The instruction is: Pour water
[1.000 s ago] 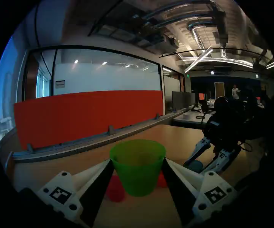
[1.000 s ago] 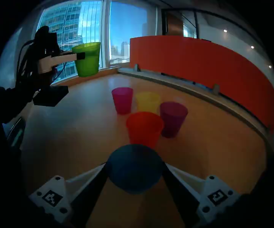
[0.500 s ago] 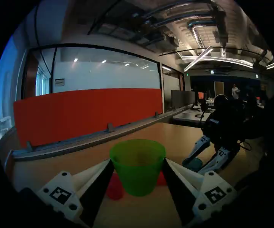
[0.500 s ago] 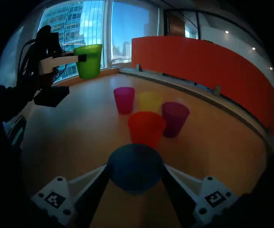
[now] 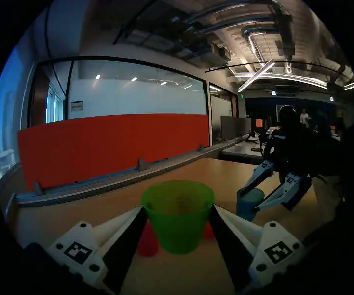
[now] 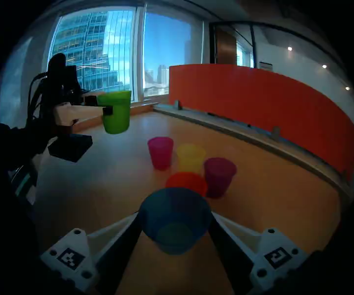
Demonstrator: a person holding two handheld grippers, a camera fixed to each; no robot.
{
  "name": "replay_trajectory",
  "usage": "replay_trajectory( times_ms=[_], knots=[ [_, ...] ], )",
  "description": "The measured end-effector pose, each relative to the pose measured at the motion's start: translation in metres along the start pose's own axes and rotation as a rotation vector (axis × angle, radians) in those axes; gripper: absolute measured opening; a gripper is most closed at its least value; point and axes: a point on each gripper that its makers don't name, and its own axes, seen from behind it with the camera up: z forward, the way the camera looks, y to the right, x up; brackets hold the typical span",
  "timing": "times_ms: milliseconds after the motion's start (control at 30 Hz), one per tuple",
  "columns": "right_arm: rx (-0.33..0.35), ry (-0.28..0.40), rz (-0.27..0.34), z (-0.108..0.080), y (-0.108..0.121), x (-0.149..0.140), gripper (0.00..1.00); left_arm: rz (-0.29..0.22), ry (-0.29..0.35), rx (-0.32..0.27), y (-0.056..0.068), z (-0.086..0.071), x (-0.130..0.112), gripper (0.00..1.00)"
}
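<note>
In the left gripper view my left gripper (image 5: pixel 177 221) is shut on a green cup (image 5: pixel 177 214), held upright above the wooden table (image 5: pixel 191 275). Off to the right in that view the right gripper (image 5: pixel 260 191) holds a blue cup (image 5: pixel 248 202) in the air. In the right gripper view my right gripper (image 6: pixel 175 223) is shut on that blue cup (image 6: pixel 175 219), upright and raised. The left gripper (image 6: pixel 100 110) with the green cup (image 6: pixel 116 111) is at the upper left, held by a person's hand (image 6: pixel 39 132).
Four cups stand grouped on the table: pink (image 6: pixel 160 152), yellow (image 6: pixel 191 157), purple (image 6: pixel 219 175) and red (image 6: pixel 185 183). Two red cups (image 5: pixel 148 242) peek from behind the green one. An orange partition (image 6: pixel 270 105) borders the table's far side; windows (image 6: pixel 122 54) lie beyond.
My right gripper has lifted the blue cup up off the table and the view now looks down on the group of cups. The left gripper with the green cup has stayed nearly still.
</note>
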Motion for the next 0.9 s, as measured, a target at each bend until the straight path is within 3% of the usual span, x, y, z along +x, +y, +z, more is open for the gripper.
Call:
replay_trajectory(
  times_ms=[900],
  knots=[
    [-0.015, 0.236, -0.009, -0.018, 0.0, 0.082, 0.92, -0.003, 0.001, -0.005, 0.006, -0.005, -0.003, 0.85]
  ],
)
